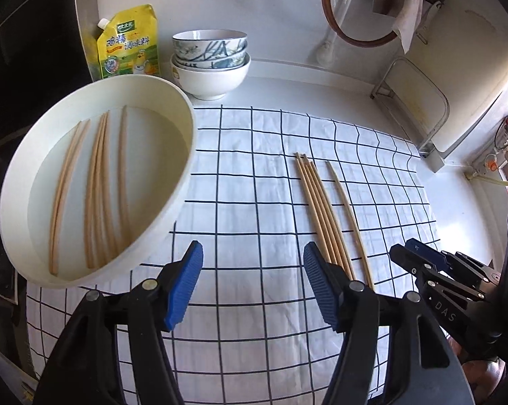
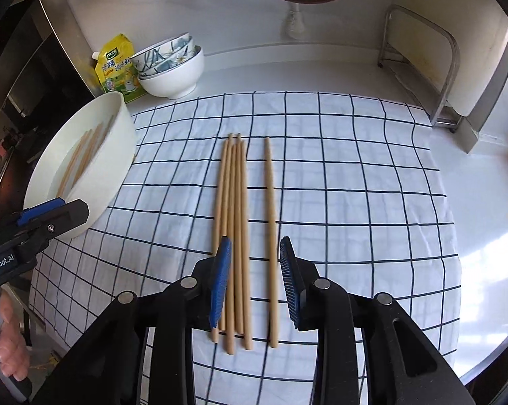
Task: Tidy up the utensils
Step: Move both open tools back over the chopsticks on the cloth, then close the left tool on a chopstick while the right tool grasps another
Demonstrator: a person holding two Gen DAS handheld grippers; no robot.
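The left gripper [image 1: 252, 285] is hanging open and empty at lower centre over the cloth [image 1: 254, 175]. The right gripper [image 2: 255, 281] is hovering parted, gripping nothing, above the chopsticks [image 2: 235, 236] lying mid-frame. More chopsticks are resting in the basin [image 1: 183, 155] at left.

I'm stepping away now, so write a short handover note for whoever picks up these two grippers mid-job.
Left gripper: open, empty, over the checked cloth.
Right gripper: jaws apart, nothing gripped, above the near ends of the chopsticks on the cloth.
Done: a tight bunch plus one single chopstick laid out on the cloth.
Left: several chopsticks in the white basin, which sits on the cloth's edge.
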